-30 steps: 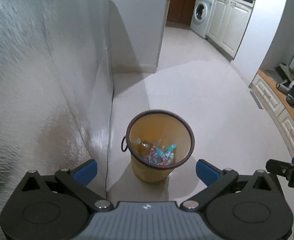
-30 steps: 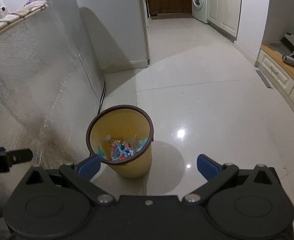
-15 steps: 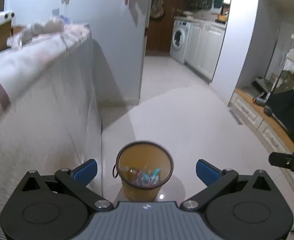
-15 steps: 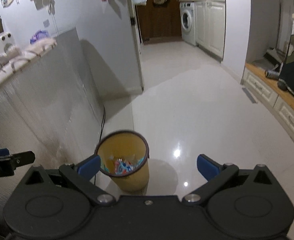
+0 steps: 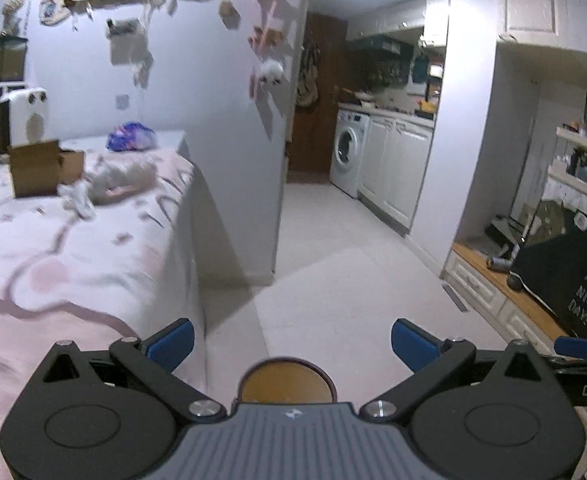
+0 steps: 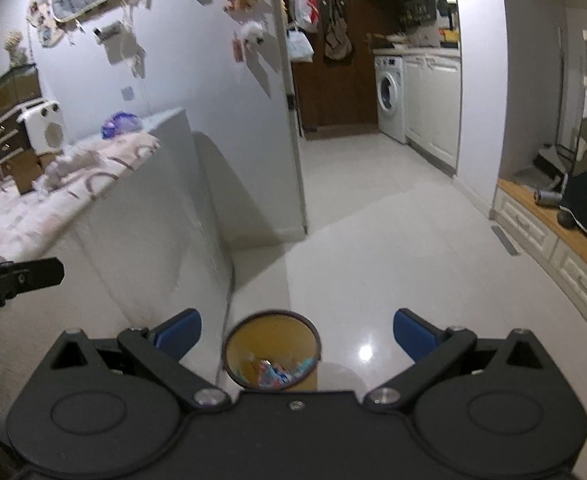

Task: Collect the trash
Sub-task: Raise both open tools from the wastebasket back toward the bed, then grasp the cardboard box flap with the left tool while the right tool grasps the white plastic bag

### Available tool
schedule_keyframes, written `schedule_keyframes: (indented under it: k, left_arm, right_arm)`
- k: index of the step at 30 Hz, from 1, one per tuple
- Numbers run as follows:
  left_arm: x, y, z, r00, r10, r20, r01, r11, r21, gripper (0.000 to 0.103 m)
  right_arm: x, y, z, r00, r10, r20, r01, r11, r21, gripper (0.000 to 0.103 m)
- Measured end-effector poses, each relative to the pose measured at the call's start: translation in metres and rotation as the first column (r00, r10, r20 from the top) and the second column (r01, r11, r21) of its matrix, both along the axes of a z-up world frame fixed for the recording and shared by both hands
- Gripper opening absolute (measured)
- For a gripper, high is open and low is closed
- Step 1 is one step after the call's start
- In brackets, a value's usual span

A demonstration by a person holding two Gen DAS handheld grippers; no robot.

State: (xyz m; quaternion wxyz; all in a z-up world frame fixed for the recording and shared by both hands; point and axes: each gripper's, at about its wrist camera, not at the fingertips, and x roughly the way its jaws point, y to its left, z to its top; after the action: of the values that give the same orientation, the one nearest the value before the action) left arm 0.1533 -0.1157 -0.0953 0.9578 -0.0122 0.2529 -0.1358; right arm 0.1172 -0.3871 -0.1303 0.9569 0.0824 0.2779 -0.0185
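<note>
Holding both claws wide and empty, I see my left gripper (image 5: 291, 340) and right gripper (image 6: 297, 330) spread low in frame. Between the right's fingers, bottom centre, stands the yellow bin (image 6: 271, 354) with colourful wrappers (image 6: 275, 372) inside

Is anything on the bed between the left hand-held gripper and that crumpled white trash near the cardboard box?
Nothing visible blocks it. The left hand-held gripper is open and empty, and only bare bedspread lies before the white trash beside the cardboard box.
</note>
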Motion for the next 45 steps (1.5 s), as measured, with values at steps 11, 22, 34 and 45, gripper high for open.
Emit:
schedule_keyframes:
  k: [11, 22, 34, 45]
  left_arm:
    - [-0.008, 0.069, 0.050, 0.989, 0.116, 0.087, -0.116, 0.993, -0.007, 0.103]
    - [0.006, 0.161, 0.095, 0.959, 0.229, 0.169, -0.227, 0.973, -0.030, 0.103]
    - [0.110, 0.225, 0.135, 0.941, 0.286, 0.179, -0.269, 0.956, -0.114, 0.103]
    - [0.244, 0.245, 0.086, 0.905, 0.424, 0.033, -0.404, 0.882, -0.244, 0.080]
  right_arm:
    - [0.003, 0.051, 0.053, 0.991, 0.066, 0.115, -0.063, 0.998, -0.026, 0.103]
    - [0.031, 0.124, 0.078, 0.969, 0.185, 0.163, -0.181, 0.983, -0.039, 0.103]
    - [0.070, 0.200, 0.083, 0.950, 0.226, 0.217, -0.227, 0.974, -0.020, 0.103]
    - [0.126, 0.221, 0.077, 0.962, 0.194, 0.195, -0.203, 0.979, 0.031, 0.103]
